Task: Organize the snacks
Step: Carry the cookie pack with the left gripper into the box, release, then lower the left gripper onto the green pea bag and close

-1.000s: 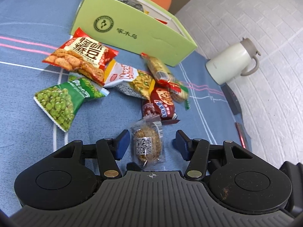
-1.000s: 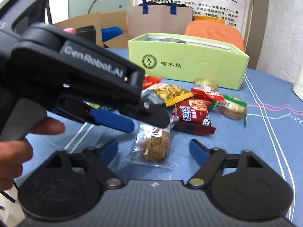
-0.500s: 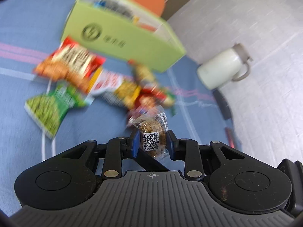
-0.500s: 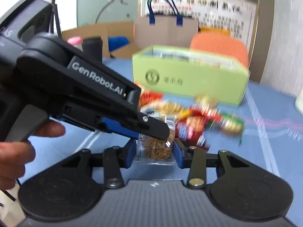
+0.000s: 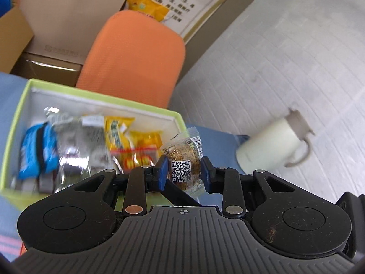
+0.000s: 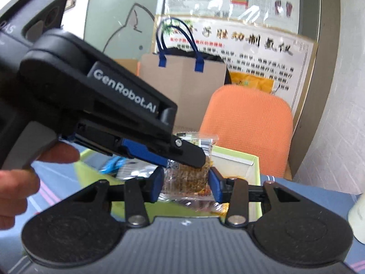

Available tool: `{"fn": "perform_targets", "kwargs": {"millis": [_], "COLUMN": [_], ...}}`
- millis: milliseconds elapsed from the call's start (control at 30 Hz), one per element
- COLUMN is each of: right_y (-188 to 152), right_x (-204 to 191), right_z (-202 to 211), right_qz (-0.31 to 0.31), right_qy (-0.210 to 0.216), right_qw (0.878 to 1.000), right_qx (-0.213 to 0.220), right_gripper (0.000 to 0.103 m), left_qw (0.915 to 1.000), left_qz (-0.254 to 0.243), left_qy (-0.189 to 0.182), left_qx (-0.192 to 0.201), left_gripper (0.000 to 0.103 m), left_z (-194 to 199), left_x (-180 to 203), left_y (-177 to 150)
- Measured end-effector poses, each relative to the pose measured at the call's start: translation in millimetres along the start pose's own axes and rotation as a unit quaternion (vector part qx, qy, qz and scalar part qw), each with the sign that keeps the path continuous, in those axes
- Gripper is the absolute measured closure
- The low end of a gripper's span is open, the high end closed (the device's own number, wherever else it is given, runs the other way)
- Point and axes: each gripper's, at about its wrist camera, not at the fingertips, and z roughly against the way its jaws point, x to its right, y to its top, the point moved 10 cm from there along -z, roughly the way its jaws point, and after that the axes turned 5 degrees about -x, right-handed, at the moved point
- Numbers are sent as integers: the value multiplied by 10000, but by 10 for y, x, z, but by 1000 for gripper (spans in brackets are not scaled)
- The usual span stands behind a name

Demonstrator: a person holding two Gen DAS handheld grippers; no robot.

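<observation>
Both grippers are shut on one clear-wrapped brown snack cake with a QR code (image 5: pixel 182 164). My left gripper (image 5: pixel 183 170) holds it in the air above the right end of the open green box (image 5: pixel 13 123), which holds several snack packets. In the right wrist view my right gripper (image 6: pixel 186 182) pinches the same cake (image 6: pixel 189 178), with the left gripper's body (image 6: pixel 95 105) crossing above it from the left. The box's rim (image 6: pixel 237 157) shows just behind the cake.
A white kettle (image 5: pixel 273 148) stands on the blue table right of the box. An orange chair (image 5: pixel 134 54) stands behind the box, with cardboard boxes (image 5: pixel 57 18) and a paper bag (image 6: pixel 182 84) further back. A white wall is on the right.
Both grippers closed on the cake on the table, then lifted it together and carried it forward to above the green box. The loose packets on the table have left view.
</observation>
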Motion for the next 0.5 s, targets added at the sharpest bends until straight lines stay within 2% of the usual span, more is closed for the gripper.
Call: {"fn": "perform_targets", "kwargs": {"millis": [133,167,233,333,500], "right_y": [-76,-89,-70,-9,-63], "right_x": [79,95,122,134,-8], "right_z": [-281,-300,-246,23,605], "right_qz": [-93,-129,-170,-136,-54], "right_qy": [87,91,65,-72,-192], "right_qw": [9997,9997,9998,9997,9983], "right_qx": [-204,-199,-101,175,539], "right_gripper": [56,54,42,32,14], "left_qw": [9996,9994,9993,9994,9979], "left_qz": [70,53,51,-23,-245], "left_qy": [206,276,369,309,229], "left_qx": [-189,-180,-102,161,557], "left_gripper": [94,83,67,66,52], "left_z": [-353,-389,-371,-141,424], "left_x": [-195,-236,-294,-280,-177], "left_y": [81,81,81,72,-145]}}
